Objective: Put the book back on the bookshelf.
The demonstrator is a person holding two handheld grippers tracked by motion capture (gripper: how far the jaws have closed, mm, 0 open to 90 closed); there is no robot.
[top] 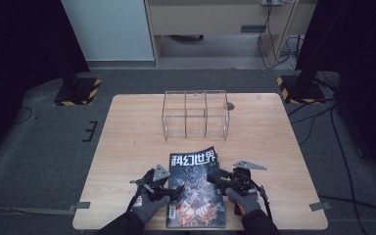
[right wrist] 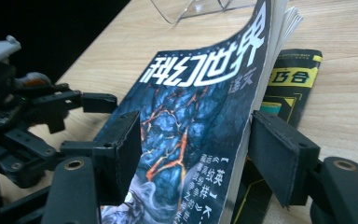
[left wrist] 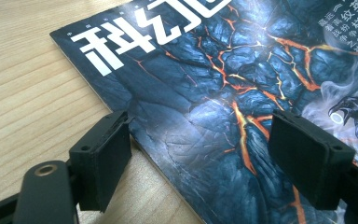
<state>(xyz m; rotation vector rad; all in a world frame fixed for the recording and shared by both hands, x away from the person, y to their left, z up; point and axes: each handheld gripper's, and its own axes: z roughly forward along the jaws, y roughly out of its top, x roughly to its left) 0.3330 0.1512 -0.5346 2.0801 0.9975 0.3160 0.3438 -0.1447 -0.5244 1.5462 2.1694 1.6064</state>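
- Magazine [top: 196, 188] at near edge of counter [top: 127, 147], dark lava-crack cover up, title end toward far side.
- Left tool [top: 171, 191] at magazine's left edge, jaws wide; one pad on bare wood, other over cover [left wrist: 223, 116]; no squeeze visible.
- Right tool [top: 220, 180] at right edge, jaws part-open astride lifted cover and pages [right wrist: 261, 60]; pads not visibly pressing.
- Second booklet, black with yellow label [right wrist: 293, 74], under lifted pages, just beside right tool's outer jaw.
- Clear acrylic divider box [top: 196, 113] farther back at centre, well apart from magazine.
- Small dark disc [top: 230, 105] beside box's right side.
- Tape tabs [top: 323, 205] at near corners.
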